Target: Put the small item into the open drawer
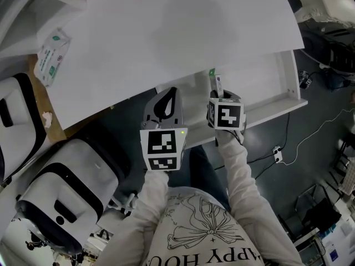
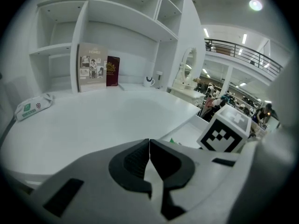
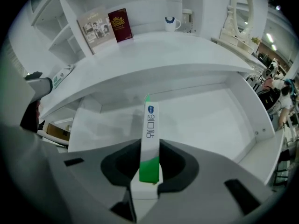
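Observation:
The small item (image 1: 217,82) is a thin white stick pack with a green end. My right gripper (image 1: 217,93) is shut on it and points steeply down over the open white drawer (image 1: 266,76). In the right gripper view the pack (image 3: 150,129) stands up between the pads, its green lower end clamped, with the drawer floor (image 3: 205,120) behind it. My left gripper (image 1: 168,96) hovers just left of the right one, at the desk's front edge. Its jaws (image 2: 149,146) are shut with nothing between them. The drawer (image 2: 187,133) shows beyond it.
A white desk top (image 1: 166,32) overhangs the drawer's back. On it are a pack of wipes (image 1: 51,57), two books (image 2: 97,73), a mug (image 3: 171,23) and a mirror (image 3: 240,13). A white chair (image 1: 61,193) stands at the left. Cables (image 1: 310,137) lie on the floor.

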### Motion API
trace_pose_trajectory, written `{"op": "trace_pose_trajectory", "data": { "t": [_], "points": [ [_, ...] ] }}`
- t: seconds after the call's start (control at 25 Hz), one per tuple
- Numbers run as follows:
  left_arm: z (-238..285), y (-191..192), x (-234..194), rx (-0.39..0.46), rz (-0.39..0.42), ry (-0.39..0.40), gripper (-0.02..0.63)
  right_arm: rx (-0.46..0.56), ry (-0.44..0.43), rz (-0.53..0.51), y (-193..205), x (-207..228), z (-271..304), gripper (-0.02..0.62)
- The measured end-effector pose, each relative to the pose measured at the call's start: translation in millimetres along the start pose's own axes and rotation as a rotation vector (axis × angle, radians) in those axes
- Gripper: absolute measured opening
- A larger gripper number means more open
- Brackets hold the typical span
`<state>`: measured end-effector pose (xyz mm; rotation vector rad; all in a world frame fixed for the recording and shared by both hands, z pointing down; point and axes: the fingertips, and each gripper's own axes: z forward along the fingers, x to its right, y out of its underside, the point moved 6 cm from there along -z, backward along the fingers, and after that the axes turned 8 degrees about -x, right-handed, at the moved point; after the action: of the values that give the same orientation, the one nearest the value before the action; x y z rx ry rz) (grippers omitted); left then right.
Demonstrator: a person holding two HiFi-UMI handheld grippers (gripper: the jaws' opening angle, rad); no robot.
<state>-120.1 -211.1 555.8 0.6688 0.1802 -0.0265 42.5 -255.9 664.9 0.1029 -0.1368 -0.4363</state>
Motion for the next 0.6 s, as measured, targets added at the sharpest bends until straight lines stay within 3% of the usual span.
{"op": "trace_pose_trajectory", "data": {
  "t": [0.6],
  "points": [
    [-0.8, 2.4, -3.8, -0.003, -0.012, -0.006, 0.006, -0.064, 0.004, -0.066, 4.1, -3.1, 18.4, 0.097]
  ]
}}
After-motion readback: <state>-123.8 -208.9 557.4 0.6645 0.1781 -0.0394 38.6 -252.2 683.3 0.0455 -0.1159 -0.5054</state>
